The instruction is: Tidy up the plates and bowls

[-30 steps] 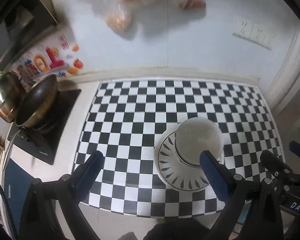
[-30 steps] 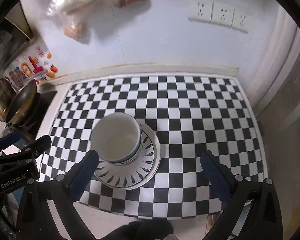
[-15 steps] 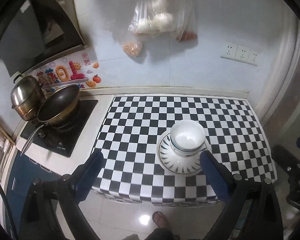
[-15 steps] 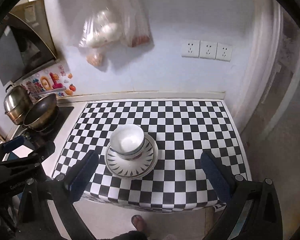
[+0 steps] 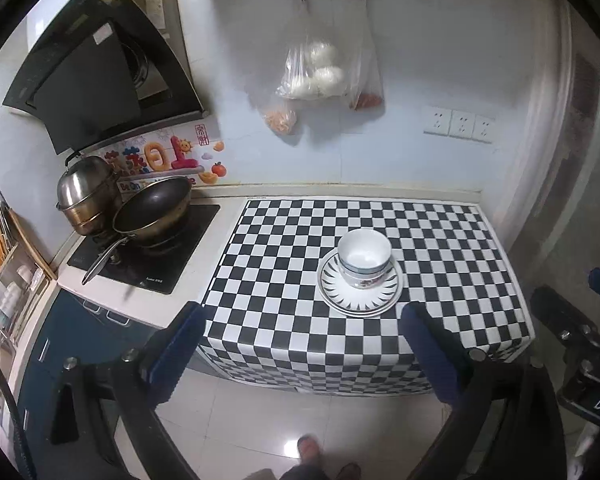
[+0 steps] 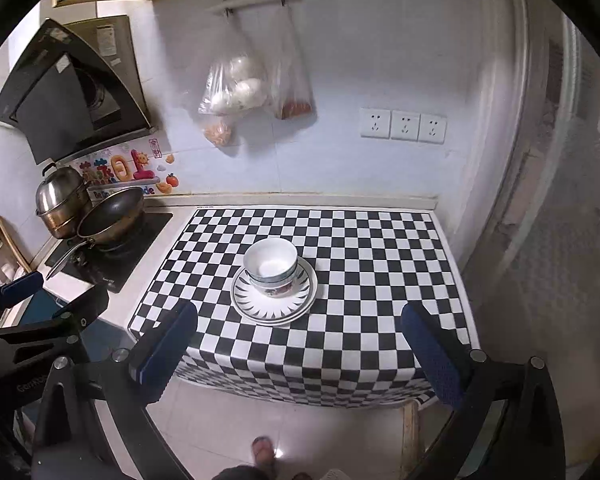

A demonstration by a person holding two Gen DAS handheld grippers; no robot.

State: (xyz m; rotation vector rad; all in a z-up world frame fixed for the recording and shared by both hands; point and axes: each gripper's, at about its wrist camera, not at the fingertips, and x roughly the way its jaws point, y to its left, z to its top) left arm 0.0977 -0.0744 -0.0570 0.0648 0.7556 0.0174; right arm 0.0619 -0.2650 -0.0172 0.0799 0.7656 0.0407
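Both tongs are pulling farther back from the checkered counter [image 5: 284,240], spread apart, gripping nothing. White stacked bowls [image 5: 364,257] are sitting centred on fan-patterned plates [image 5: 358,298], at twelve o'clock; sorting is looking done.

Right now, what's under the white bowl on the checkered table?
The bowl sits on a patterned plate with dark petal marks around its rim. A second rim peeks out below, so probably another plate. The plate's middle is covered by the bowl.

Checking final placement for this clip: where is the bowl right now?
The bowl sits upright on the plates on the checkered cloth, near its middle in the right wrist view, right of the stove.
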